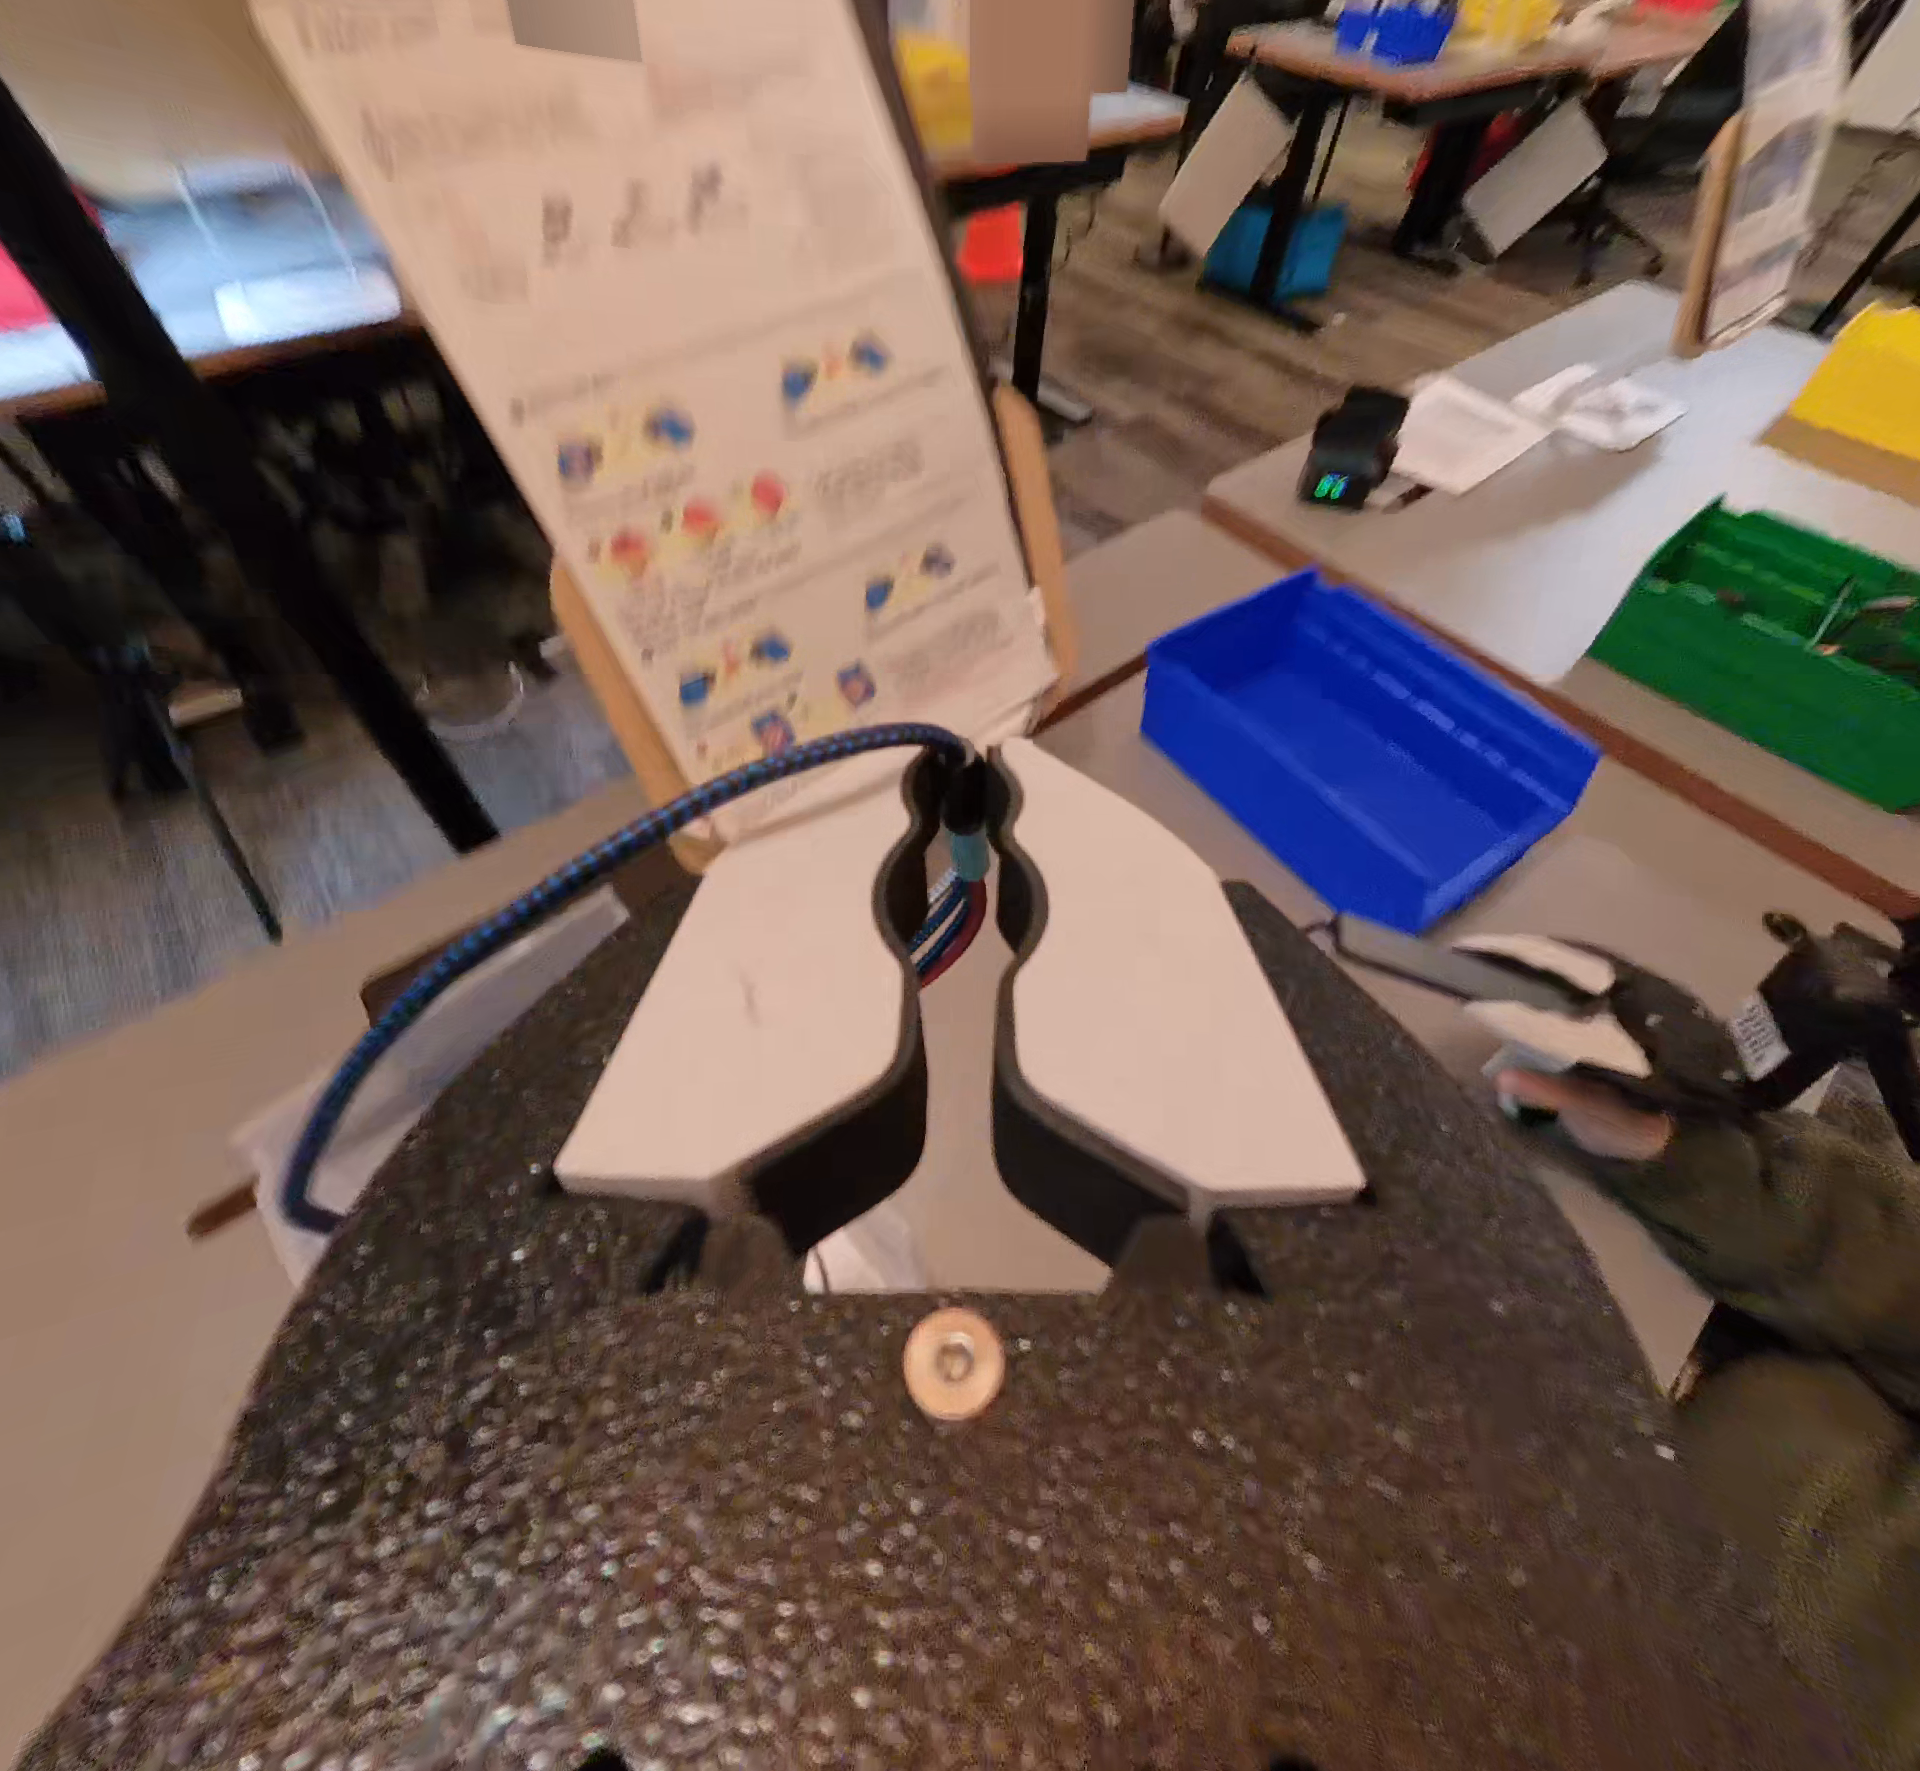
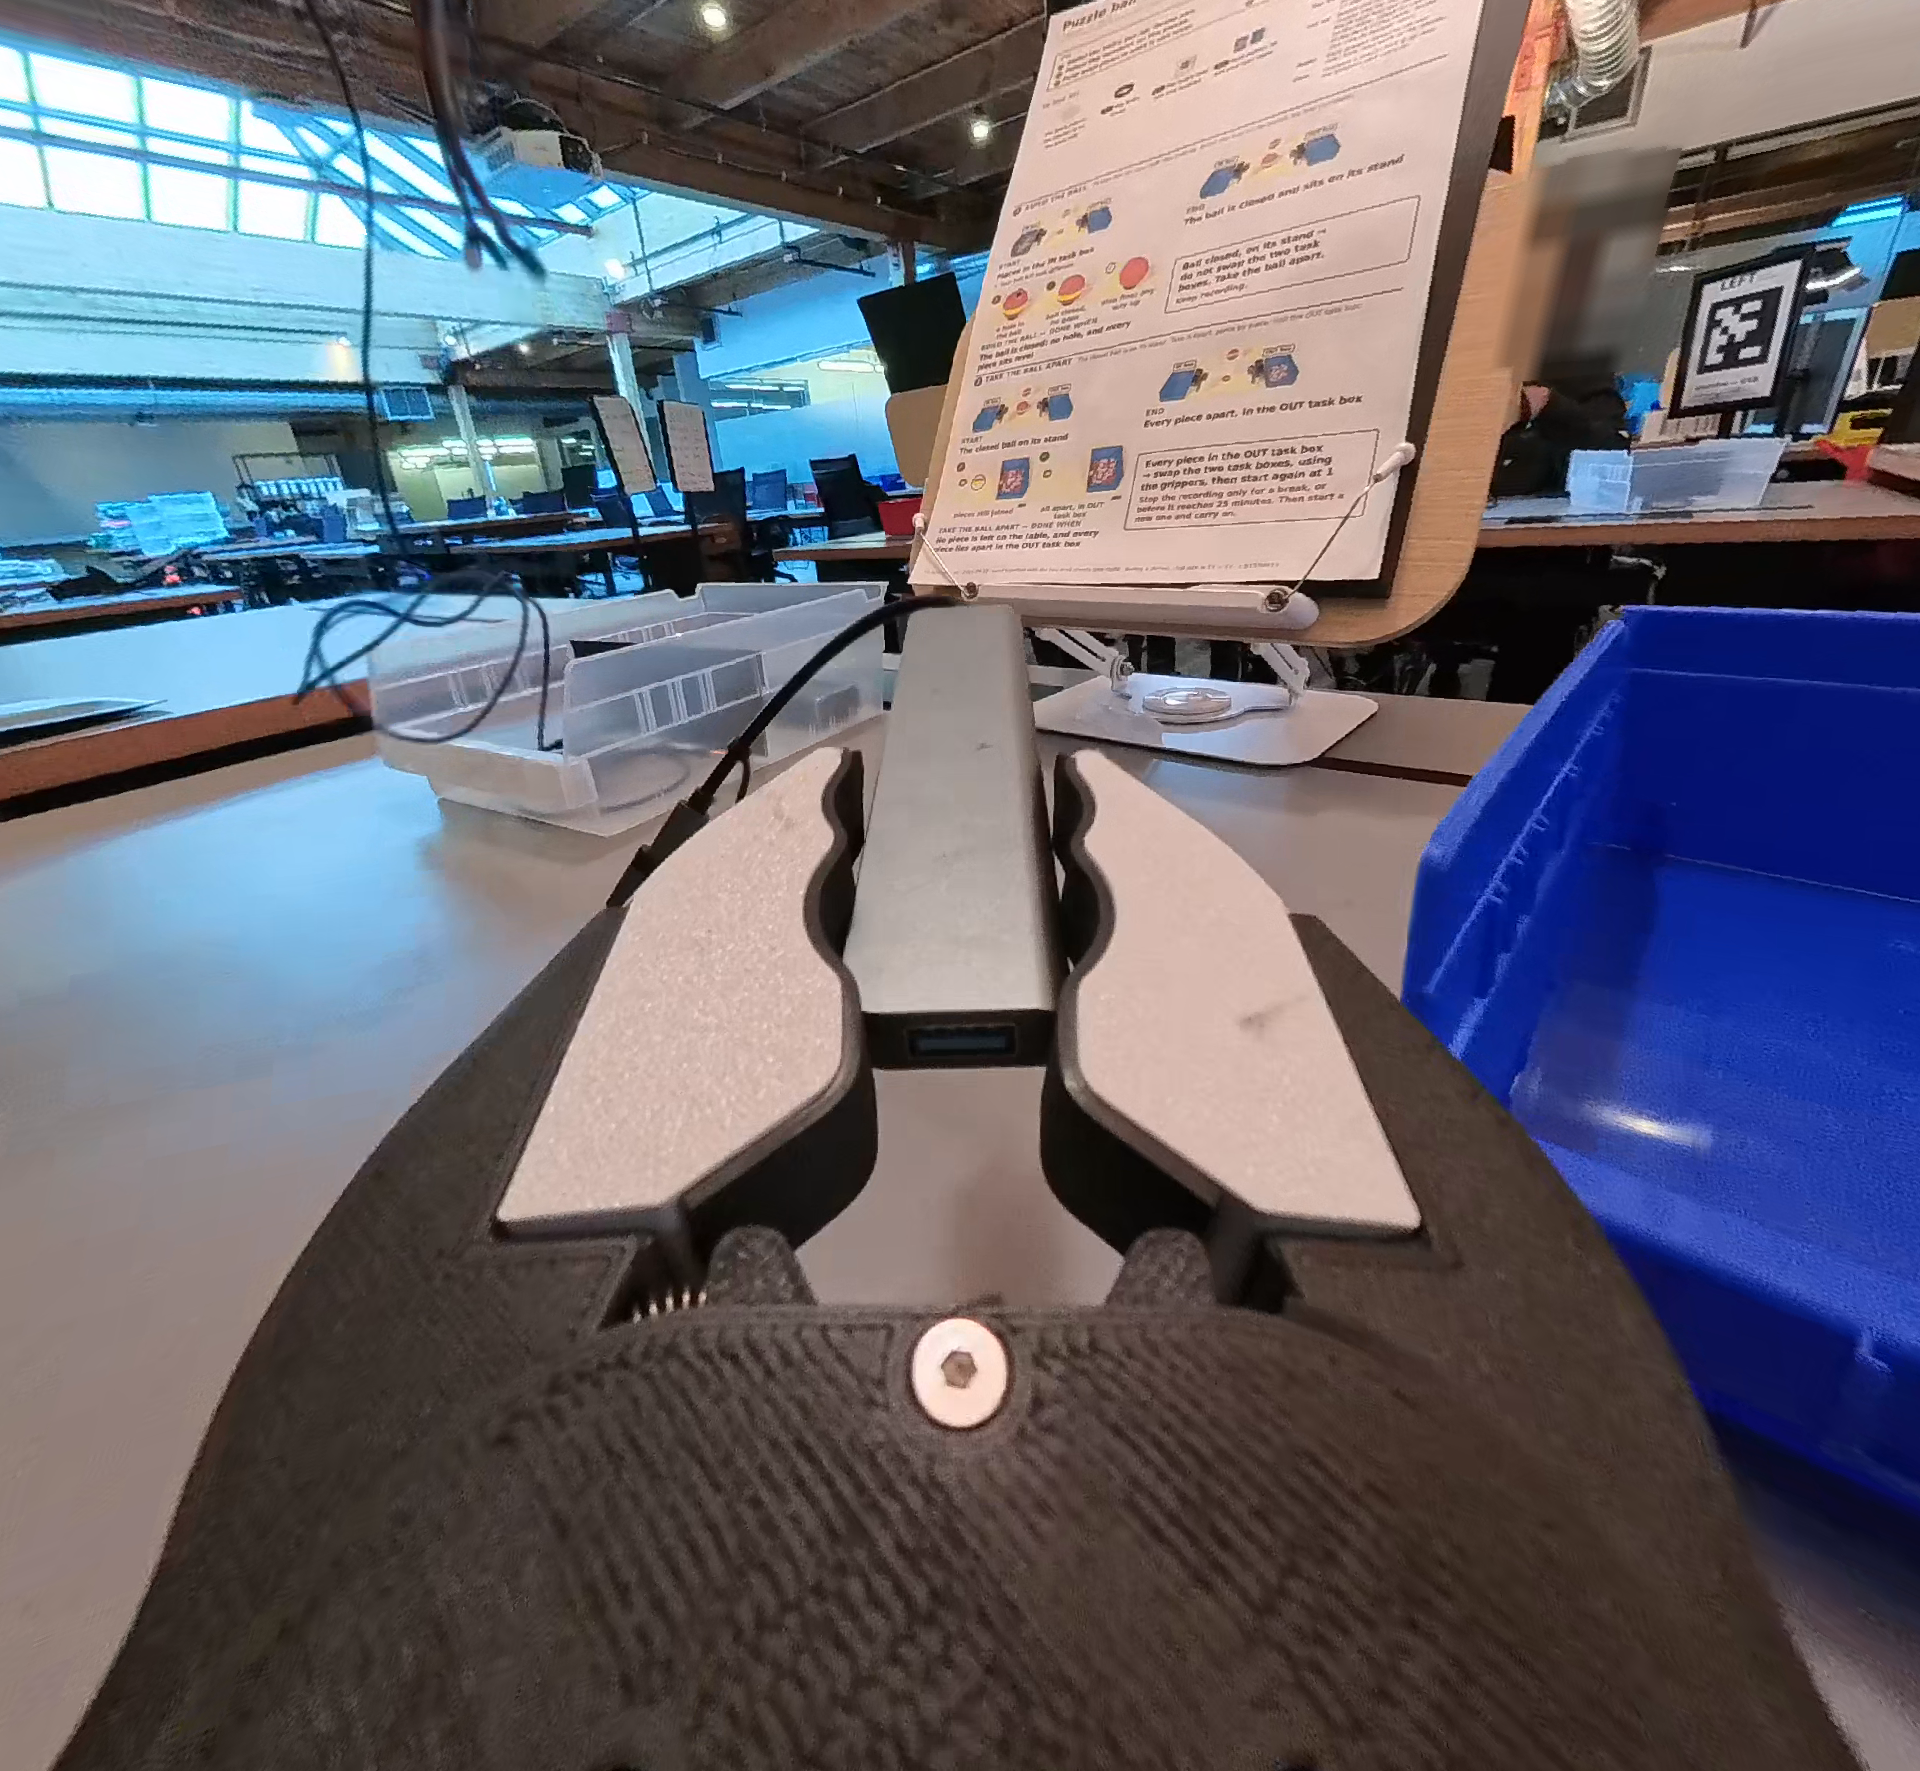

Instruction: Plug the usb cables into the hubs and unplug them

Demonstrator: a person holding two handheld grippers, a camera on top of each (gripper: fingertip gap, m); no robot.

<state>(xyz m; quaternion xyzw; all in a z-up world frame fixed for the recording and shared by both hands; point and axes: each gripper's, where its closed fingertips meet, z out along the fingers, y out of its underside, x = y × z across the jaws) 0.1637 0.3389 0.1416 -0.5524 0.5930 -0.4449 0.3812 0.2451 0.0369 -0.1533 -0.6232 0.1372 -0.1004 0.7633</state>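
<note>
Left gripper (image 1: 961, 812) clenching on black plug end of blue-and-black braided usb cable (image 1: 499, 932), white fingers (image 1: 769, 1015) nearly touching at tips, plug pinched upright with teal collar just below grip point. Braided cable arcing out leftward from fingertips and dropping down past left edge of gripper body toward grey bench (image 1: 114, 1306). Further blue and red strands showing in gap between fingers under plug, too small for telling what they are. Right gripper (image 2: 958, 848) grasping long grey metal usb hub (image 2: 956, 786) by its long sides, hub lying flat along the fingers (image 2: 707, 994) and pointing away, one blue-lined port on near end facing camera, unoccupied. Thin black cord (image 2: 790, 693) leaving hub's far end, curving back down to left of left finger. Same gripper appearing at right edge of left wrist view, low over bench, blurred. Open-top blue plastic bin (image 2: 1662, 1046) sitting on bench just right of right gripper, nothing seen inside. Clear plastic divided tray (image 2: 623, 693) resting on bench beyond, to left of hub, black wires looping beside it. Printed instruction sheet on wooden stand (image 2: 1216, 287) standing upright behind hub. Green bin (image 1: 1787, 651) and yellow bin on neighbouring desk at far right in left wrist view.
</note>
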